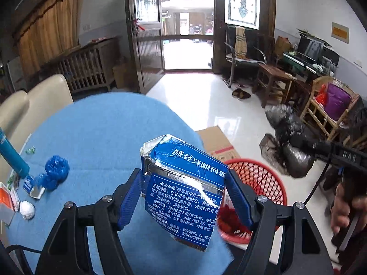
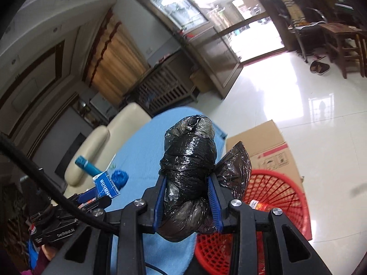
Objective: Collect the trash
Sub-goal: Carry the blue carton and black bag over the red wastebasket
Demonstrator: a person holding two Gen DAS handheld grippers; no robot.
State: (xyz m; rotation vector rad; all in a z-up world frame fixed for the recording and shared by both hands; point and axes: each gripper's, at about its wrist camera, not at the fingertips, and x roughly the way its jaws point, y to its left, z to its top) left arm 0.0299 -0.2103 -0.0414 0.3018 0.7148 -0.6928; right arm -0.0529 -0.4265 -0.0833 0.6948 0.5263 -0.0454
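Note:
My left gripper (image 1: 183, 190) is shut on a blue toothpaste box (image 1: 183, 190) with torn silver edges, held above the right edge of the blue table (image 1: 96, 133). My right gripper (image 2: 188, 197) is shut on a crumpled black plastic bag (image 2: 190, 158), held in the air beside the table. That bag also shows blurred in the left wrist view (image 1: 289, 142). A red mesh basket (image 2: 275, 197) stands on the floor below both grippers; it also shows in the left wrist view (image 1: 259, 178). The left gripper with the box shows in the right wrist view (image 2: 103, 190).
On the table's left lie a crumpled blue bag (image 1: 55, 171), a white ball (image 1: 27, 209), a small blue box (image 1: 32, 185), a teal bottle (image 1: 13, 160) and an orange box (image 1: 6, 199). A flat cardboard box (image 2: 266, 146) lies behind the basket. Cream chairs (image 1: 45, 96) stand at the table.

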